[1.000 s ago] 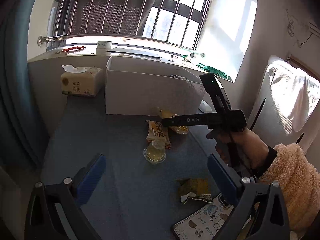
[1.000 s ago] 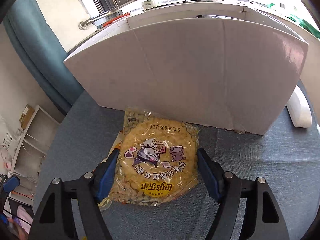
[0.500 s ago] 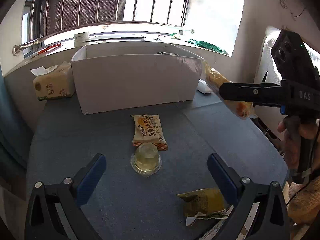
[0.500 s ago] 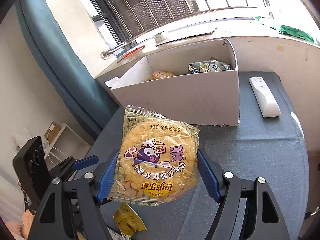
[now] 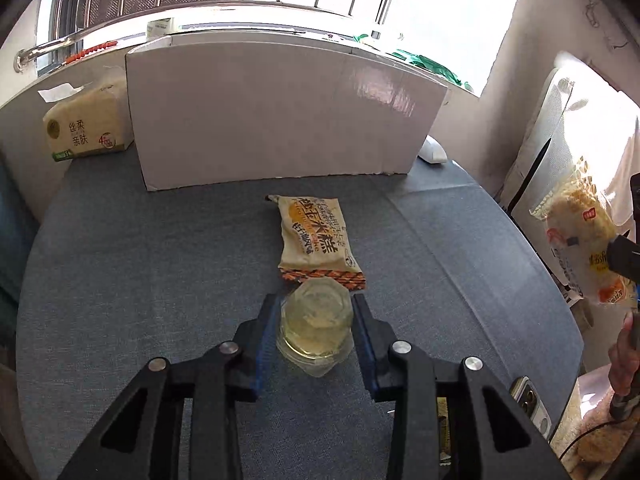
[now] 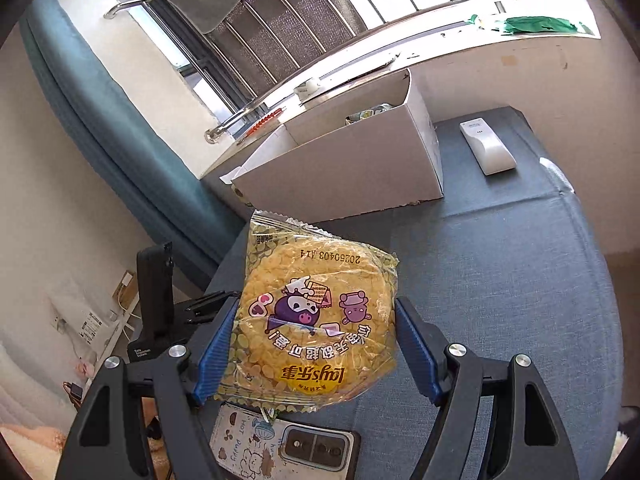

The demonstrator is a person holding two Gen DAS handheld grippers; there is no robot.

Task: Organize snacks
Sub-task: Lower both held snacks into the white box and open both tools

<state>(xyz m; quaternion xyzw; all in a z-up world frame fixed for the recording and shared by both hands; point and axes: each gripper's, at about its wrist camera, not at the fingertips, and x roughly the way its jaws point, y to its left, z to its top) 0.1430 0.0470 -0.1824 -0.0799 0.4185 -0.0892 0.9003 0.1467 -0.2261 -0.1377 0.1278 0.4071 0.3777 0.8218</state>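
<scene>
The left gripper (image 5: 316, 326) was low over the blue table (image 5: 140, 264), and its two blue pads (image 5: 264, 340) were squeezed against the sides of a small clear jelly cup (image 5: 316, 328). The cup sat on the table between the pads. Just past the cup lay a flat cake pack (image 5: 316, 236) with orange writing, and its near end touched or almost touched the cup. Farther back stood a big white box (image 5: 280, 116), with its plain front wall facing the gripper. A tissue pack (image 5: 86, 124) sat just beside the box on the left, and a white remote (image 5: 432, 152) peeked out at the box's right corner. The right gripper (image 6: 316, 344) was held up in the air, above the table (image 6: 500, 300). Its pads (image 6: 214, 354) pressed on both sides of a round yellow chip bag (image 6: 316, 320) with a purple cartoon on it, and the bag hung between them, off the table. From the left camera the same bag (image 5: 580, 248) showed far out at the right edge. From the right camera the box (image 6: 352, 168) was seen from above with its top open, and some snack packs showed inside. The remote (image 6: 486, 146) lay on the table to the right of the box, a little apart from it. A phone (image 6: 280, 446) with a cartoon case lay on the table under the bag.
</scene>
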